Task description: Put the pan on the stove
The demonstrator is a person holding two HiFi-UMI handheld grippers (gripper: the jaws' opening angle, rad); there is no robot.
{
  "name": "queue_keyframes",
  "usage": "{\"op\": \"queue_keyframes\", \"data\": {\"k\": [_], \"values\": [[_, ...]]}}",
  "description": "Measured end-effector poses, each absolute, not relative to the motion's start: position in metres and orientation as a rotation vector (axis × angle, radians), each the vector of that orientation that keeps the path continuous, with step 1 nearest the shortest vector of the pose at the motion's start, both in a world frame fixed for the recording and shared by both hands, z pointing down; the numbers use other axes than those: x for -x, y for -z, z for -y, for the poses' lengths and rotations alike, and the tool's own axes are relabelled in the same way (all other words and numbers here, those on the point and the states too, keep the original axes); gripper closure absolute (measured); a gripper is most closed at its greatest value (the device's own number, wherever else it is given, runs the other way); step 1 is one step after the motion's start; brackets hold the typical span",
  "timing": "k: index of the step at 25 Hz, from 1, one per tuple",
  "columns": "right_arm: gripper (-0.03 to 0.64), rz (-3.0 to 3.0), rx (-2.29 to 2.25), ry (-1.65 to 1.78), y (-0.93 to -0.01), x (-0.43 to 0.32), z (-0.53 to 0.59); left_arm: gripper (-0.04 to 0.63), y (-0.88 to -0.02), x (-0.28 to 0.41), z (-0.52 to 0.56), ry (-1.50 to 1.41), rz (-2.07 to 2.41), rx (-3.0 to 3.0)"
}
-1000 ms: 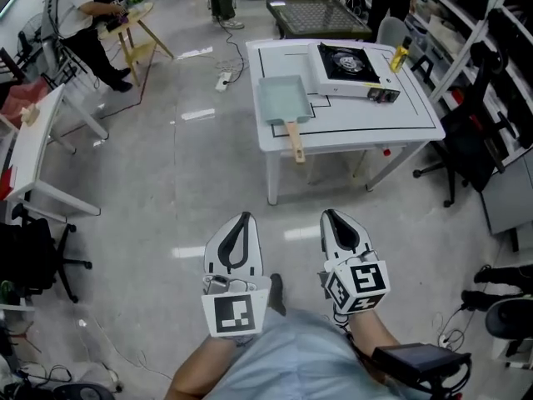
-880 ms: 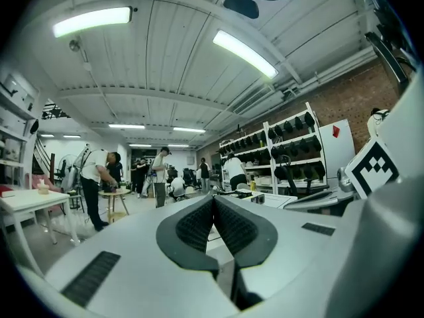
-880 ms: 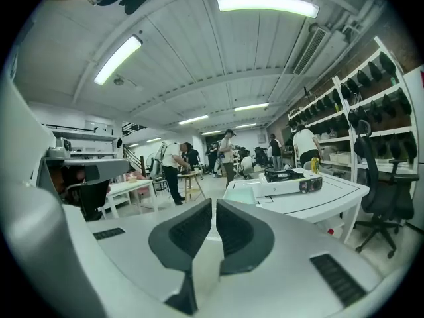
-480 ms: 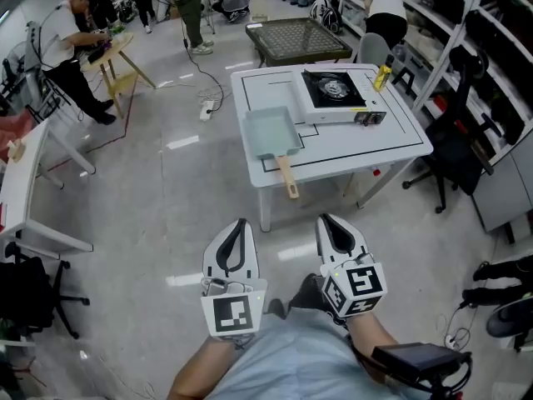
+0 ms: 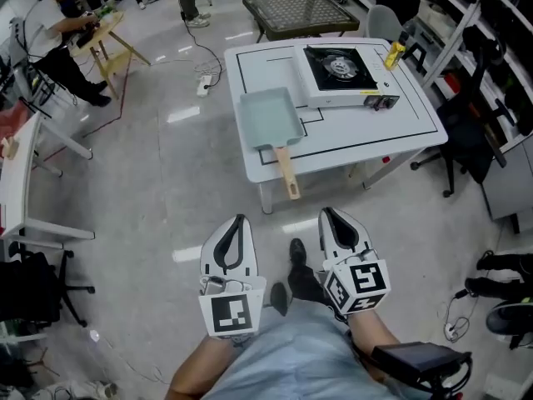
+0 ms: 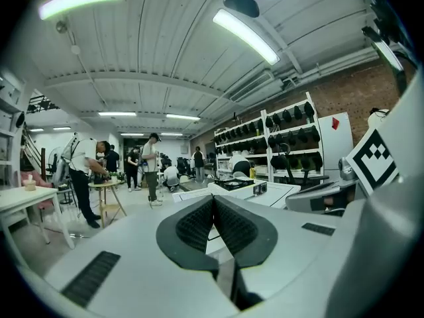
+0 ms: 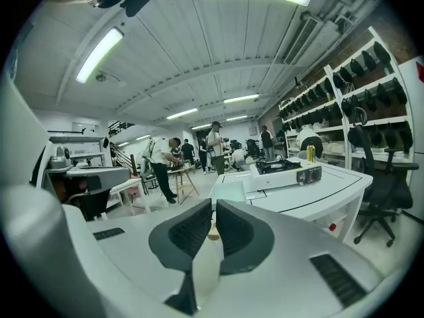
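A pale teal rectangular pan point(image 5: 268, 119) with a wooden handle point(image 5: 287, 173) lies on the left part of the white table point(image 5: 358, 144), its handle sticking out over the near edge. The portable gas stove point(image 5: 341, 73) stands to the right of the pan, on the far side of the table. My left gripper point(image 5: 240, 221) and right gripper point(image 5: 331, 215) are held side by side above the floor, well short of the table, both shut and empty. In the right gripper view, the pan point(image 7: 228, 192) and stove point(image 7: 281, 167) show beyond the right gripper point(image 7: 213, 203). The left gripper point(image 6: 213, 197) points toward the stove point(image 6: 235, 184).
A yellow bottle point(image 5: 397, 54) stands at the table's far right corner. Office chairs point(image 5: 466, 132) and shelves line the right side. At the left are a white table point(image 5: 25, 182) and a black chair point(image 5: 33, 282). People work at a wooden stand point(image 5: 108, 36) at the back left. A power strip point(image 5: 202, 84) lies on the floor.
The table with the pan and stove has come closer and sits lower in the head view. Both grippers keep their place in the frame and stay shut.
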State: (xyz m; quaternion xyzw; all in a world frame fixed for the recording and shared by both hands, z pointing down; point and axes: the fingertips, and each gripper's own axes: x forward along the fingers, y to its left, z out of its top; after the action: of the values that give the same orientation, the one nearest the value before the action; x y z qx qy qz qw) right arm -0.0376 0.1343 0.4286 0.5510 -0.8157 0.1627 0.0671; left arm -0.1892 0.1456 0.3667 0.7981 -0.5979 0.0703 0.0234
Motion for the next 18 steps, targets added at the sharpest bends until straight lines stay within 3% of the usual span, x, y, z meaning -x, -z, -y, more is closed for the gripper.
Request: {"op": "queue_keyframes", "data": {"k": [8,18], "values": [[0.565,2.477,-1.59,-0.62,-0.462,0.015,-0.055,0.577,-0.39,0.163,-0.068,-0.326,1.876,-2.42],[0.565,2.661,-1.421,-0.619,-0.431,0.013,0.048,0.577,-0.353,0.142,0.013,-0.349,2.053,-2.378]]}}
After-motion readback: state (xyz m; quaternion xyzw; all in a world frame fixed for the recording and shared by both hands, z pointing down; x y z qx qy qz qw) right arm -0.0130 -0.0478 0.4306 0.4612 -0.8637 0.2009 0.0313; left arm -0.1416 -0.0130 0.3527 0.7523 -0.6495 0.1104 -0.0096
